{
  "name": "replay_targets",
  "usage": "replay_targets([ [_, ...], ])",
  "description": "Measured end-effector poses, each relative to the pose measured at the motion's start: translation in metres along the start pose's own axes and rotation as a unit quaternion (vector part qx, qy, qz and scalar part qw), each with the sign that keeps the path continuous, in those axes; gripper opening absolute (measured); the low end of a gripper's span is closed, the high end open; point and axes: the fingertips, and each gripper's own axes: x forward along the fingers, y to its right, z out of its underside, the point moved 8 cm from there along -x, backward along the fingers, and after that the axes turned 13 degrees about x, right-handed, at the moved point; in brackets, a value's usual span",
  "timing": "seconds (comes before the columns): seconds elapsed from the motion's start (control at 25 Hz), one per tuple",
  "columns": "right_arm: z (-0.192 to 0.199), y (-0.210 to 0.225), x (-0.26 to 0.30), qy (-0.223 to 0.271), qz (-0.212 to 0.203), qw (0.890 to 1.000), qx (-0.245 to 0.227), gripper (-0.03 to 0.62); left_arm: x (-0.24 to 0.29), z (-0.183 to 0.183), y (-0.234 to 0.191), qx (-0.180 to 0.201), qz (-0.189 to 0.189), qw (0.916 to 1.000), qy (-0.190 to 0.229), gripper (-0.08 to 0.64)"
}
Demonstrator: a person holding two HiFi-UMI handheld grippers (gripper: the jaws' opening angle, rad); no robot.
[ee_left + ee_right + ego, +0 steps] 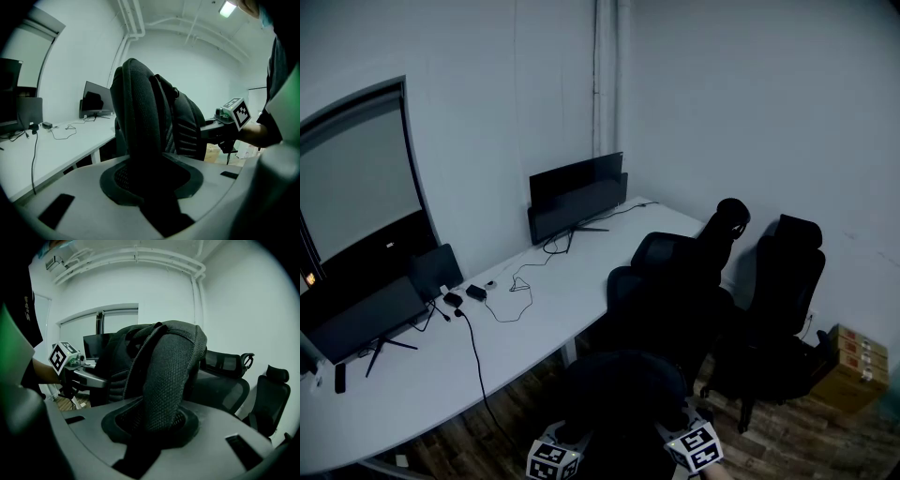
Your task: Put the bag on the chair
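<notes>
**Left hand-held gripper [152,183] and right hand-held gripper [154,425] each clamped on a strap of the bag [619,398]**

Both sets of jaws stand narrow. The left presses on one padded strap [140,122] and the right on the other strap [171,371]. The black bag hangs between them in the air, low in front of the person and just short of the nearest chair [670,281].

The bag looks soft and bulky, so its body will likely sag and swing under the two grips. It probably has some weight. The mesh padding squashes under the jaws and should not slip, and nothing about the bag looks fragile. The straps near the top are the sound place to hold, because the loose fabric below would only fold.

The nearest chair stands close against the edge of the tabletop [562,300]. Its seat is too dark to make out. A second chair [783,300] stands just beside it, toward the wall. Backrests and armrests are the edges most likely to catch the hanging bag, so it should probably go in from above.

Bare wooden floor [787,441] lies open between the person and the chairs. Cardboard boxes [853,366] sit by the wall on the right. On the left, a cable [478,375] drops off the tabletop's edge, well apart from the bag.
</notes>
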Motion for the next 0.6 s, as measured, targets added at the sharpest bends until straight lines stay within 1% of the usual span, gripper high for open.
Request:
replay_targets([
  [0.24, -0.014, 0.051, 0.037, -0.003, -0.013, 1.0, -0.005, 0.107, 0.053, -0.009, -0.018, -0.005, -0.017, 0.9998, -0.007, 0.138],
  [0.48, -0.018, 0.094, 0.076, -0.012, -0.025, 1.0, -0.005, 0.107, 0.103, -0.005, -0.037, -0.011, -0.034, 0.9992, -0.017, 0.141],
  [0.6, -0.016, 0.115, 0.096, -0.018, -0.031, 0.999, -0.005, 0.107, 0.128, 0.001, -0.044, -0.02, -0.04, 0.9986, -0.03, 0.143],
])
